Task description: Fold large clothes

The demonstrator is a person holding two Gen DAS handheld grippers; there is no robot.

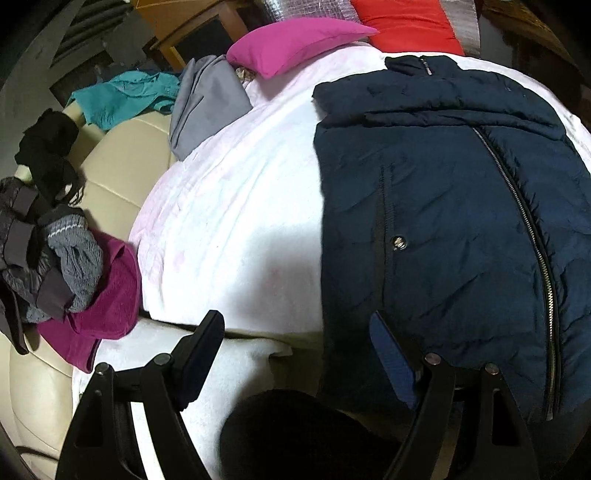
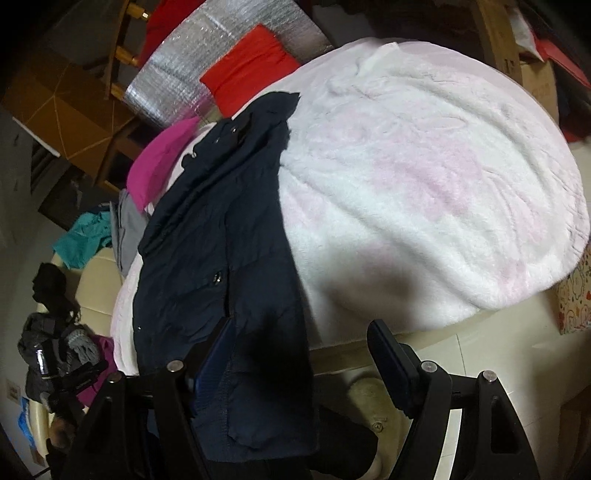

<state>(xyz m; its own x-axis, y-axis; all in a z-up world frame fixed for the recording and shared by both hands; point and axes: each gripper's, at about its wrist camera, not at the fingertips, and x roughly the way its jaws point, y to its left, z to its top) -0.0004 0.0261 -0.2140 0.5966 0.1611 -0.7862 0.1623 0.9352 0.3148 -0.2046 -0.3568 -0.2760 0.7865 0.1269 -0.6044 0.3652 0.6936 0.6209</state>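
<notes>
A navy padded jacket (image 1: 443, 206) lies zipped, collar away from me, on a white fluffy blanket (image 1: 236, 221). In the left wrist view my left gripper (image 1: 295, 325) is open at the jacket's near left hem edge; its right finger (image 1: 391, 362) touches the fabric. In the right wrist view the jacket (image 2: 221, 236) runs along the blanket's (image 2: 424, 192) left side and its hem hangs over the near edge. My right gripper (image 2: 299, 332) is open and the hem lies between its fingers, against the left finger (image 2: 214, 354).
A magenta pillow (image 1: 295, 44) and a red pillow (image 1: 410, 26) lie at the blanket's far end. Grey (image 1: 207, 103) and teal (image 1: 125, 96) clothes and a pile of dark, grey and magenta garments (image 1: 59, 258) lie on the cream sofa (image 1: 122, 166) at left.
</notes>
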